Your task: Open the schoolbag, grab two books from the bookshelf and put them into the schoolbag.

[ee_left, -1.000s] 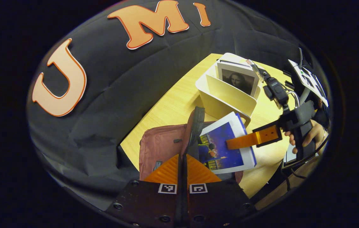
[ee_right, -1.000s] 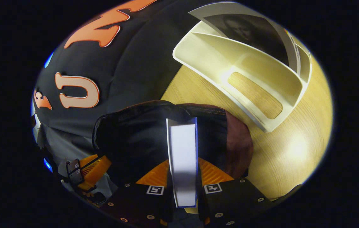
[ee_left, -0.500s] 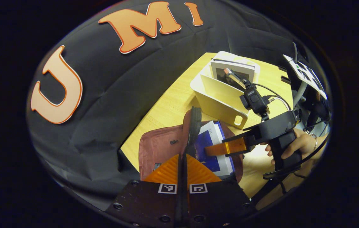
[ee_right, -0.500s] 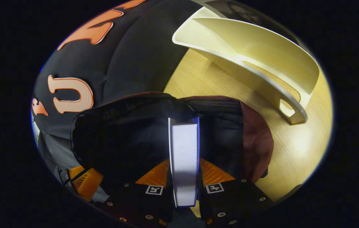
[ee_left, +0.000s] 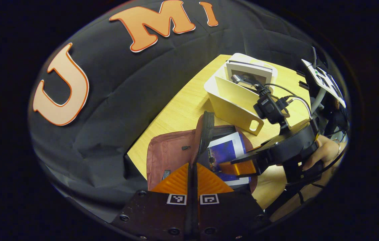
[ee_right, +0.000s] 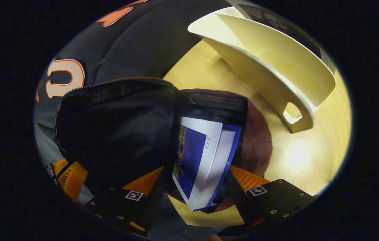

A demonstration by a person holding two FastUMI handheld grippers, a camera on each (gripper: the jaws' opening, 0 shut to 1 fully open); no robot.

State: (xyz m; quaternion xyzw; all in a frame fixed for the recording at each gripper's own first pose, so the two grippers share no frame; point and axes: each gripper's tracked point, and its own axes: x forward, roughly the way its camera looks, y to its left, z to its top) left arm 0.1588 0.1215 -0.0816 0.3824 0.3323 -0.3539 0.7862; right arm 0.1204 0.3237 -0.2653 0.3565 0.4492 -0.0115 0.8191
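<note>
Schoolbag (ee_left: 172, 154) first: your pink schoolbag lies on the yellow wooden table (ee_left: 182, 110), just in front of the cream bookshelf (ee_left: 236, 100), and it is open. Your left gripper (ee_left: 192, 174) has its two fingers squeezed tight on the edge of the bag's flap (ee_left: 206, 134) and holds it up, so the mouth of the bag is wide. That part of the job looks done. Your blue book (ee_right: 202, 160) is partway inside the bag, next to the dark lining (ee_right: 119, 124), with one end poking out toward you. In the right gripper view your right gripper (ee_right: 189, 201) has its fingers spread wide on each side of the blue book, so it has let go. The book leans a little to one side between them. I think this is the first book going in, because no other book can be seen inside the bag, though the dark inside hides a lot. In the bookshelf, one more book (ee_left: 249, 72) with a white cover stands upright in the slot farthest from the bag. The slot nearest the bag looks bare. What is left, I think, is to pull your right gripper back, take that white book from the bookshelf, and slide it into the bag next to the blue one.
</note>
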